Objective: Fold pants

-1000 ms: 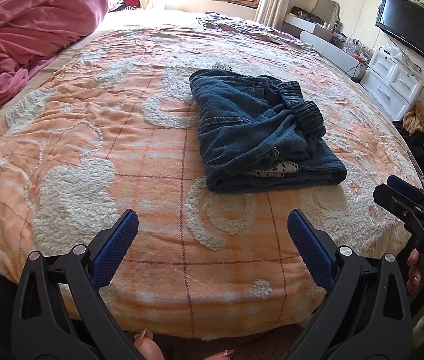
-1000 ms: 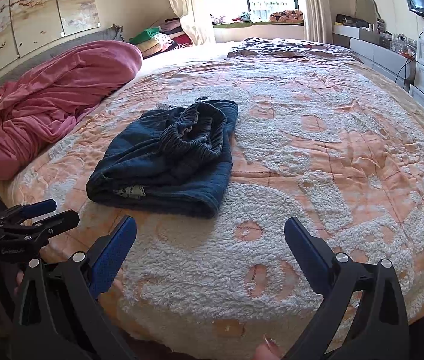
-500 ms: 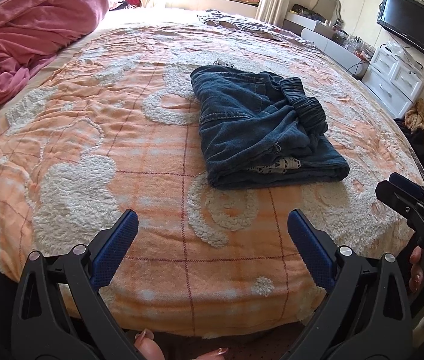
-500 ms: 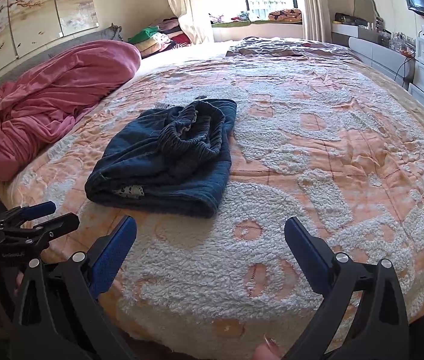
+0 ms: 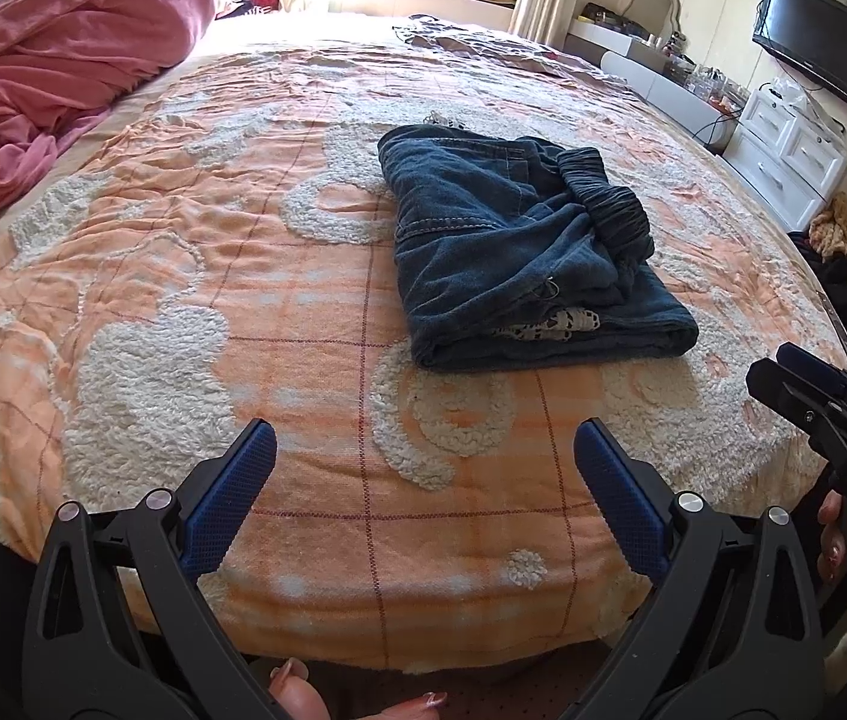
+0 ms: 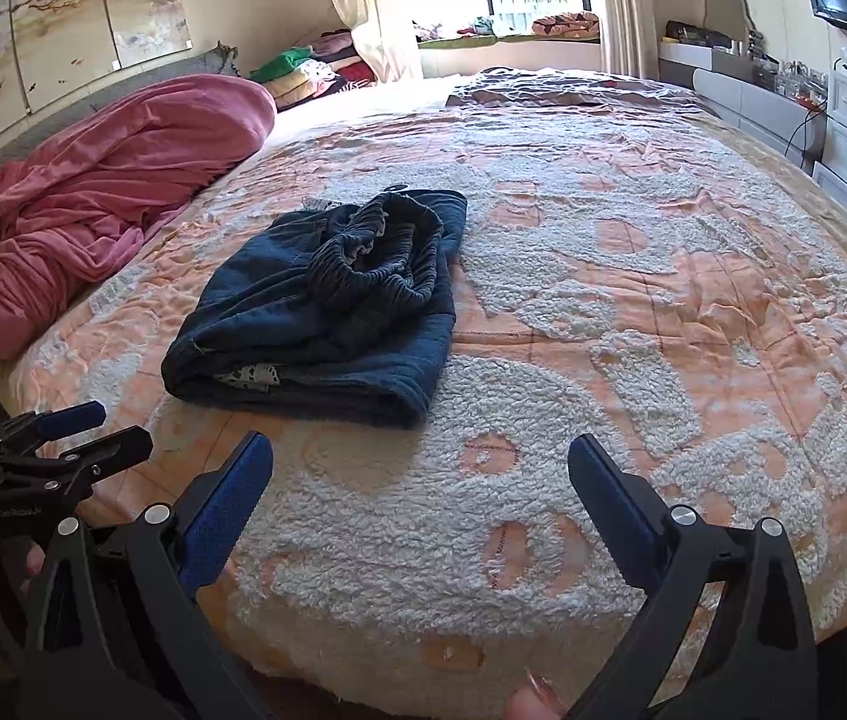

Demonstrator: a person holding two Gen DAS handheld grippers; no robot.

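Roughly left to right: pink duvet [image 5: 57, 78] bunched at bed [image 5: 183, 276] edge; left gripper [image 5: 423, 468] fingers apart, empty, over near edge; folded dark blue pants [image 5: 519, 252] mid-bed, clear of both; right gripper [image 6: 420, 492] fingers apart, empty; white dresser [image 5: 789, 150] far right.
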